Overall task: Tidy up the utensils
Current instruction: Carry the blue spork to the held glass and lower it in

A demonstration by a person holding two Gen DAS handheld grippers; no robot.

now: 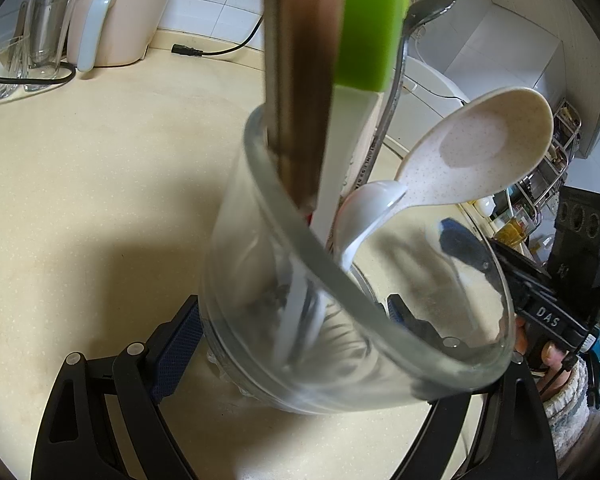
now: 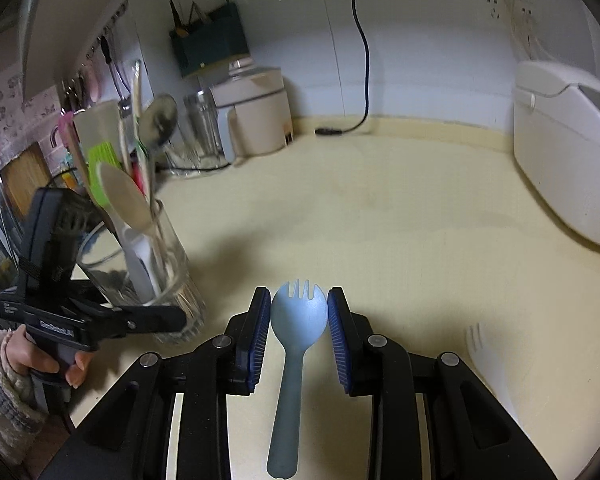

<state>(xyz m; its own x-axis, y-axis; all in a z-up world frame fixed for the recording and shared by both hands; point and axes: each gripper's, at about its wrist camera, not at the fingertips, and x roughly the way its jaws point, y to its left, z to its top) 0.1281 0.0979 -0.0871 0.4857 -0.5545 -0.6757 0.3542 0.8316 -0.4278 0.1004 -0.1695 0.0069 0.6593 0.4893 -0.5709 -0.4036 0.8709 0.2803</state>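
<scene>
Kitchen, cream counter (image 2: 379, 208). Left gripper (image 1: 300, 332) fingers clamp the glass (image 1: 339, 280) of utensils at frame left. Right gripper (image 2: 299, 328) fingers hold the blue spork (image 2: 298, 320) (lower centre). Next, likely: carry it left, drop handle-first into glass.

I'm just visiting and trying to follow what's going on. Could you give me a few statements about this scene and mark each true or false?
1. The left gripper clasps a glass jar holding several utensils. True.
2. The blue spork is already in the jar. False: it sits between the right gripper's jaws.
3. A green spatula stands in the jar. True.
4. The counter is dark wood. False: it is pale cream.
</scene>
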